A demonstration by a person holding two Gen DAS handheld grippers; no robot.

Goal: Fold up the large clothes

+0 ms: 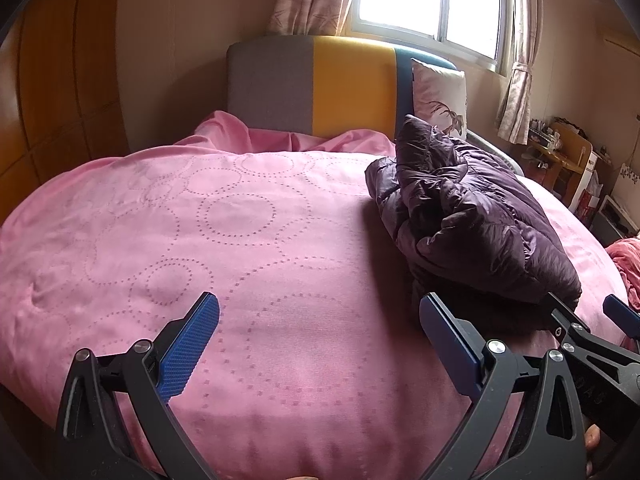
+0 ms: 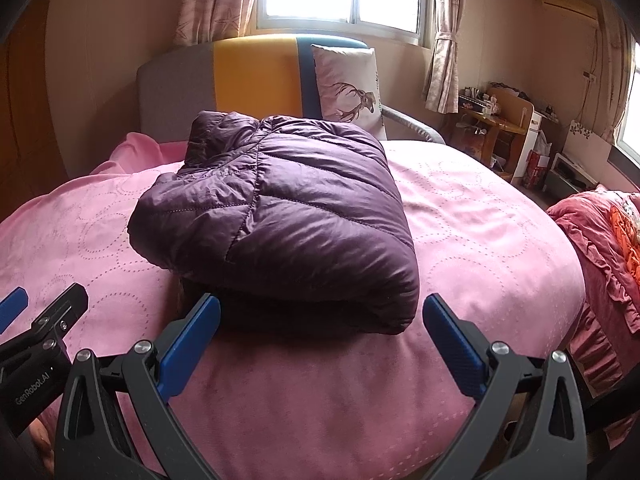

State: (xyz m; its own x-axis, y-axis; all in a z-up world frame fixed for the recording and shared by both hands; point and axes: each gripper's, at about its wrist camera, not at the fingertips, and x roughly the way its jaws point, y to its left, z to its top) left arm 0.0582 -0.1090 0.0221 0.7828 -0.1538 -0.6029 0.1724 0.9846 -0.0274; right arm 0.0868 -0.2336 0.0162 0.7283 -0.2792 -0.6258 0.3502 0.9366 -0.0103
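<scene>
Glossy quilted purple puffer jacket (image 2: 276, 216) lies folded on pink bedspread (image 2: 480, 240); both hand-held grippers released.

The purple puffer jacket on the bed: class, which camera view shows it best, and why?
The right wrist view. The folded purple puffer jacket lies centred ahead of the open right tool, its quilted top fully visible. The left wrist view shows the jacket off to the right, from its side, its near edge hidden by tool parts.

The left tool (image 1: 318, 334) hangs with its jaws spread wide over the pink bedcover (image 1: 200, 240), while the folded purple puffer jacket (image 1: 472, 216) lies to its right, the right tool (image 1: 592, 320) just beside it.
</scene>
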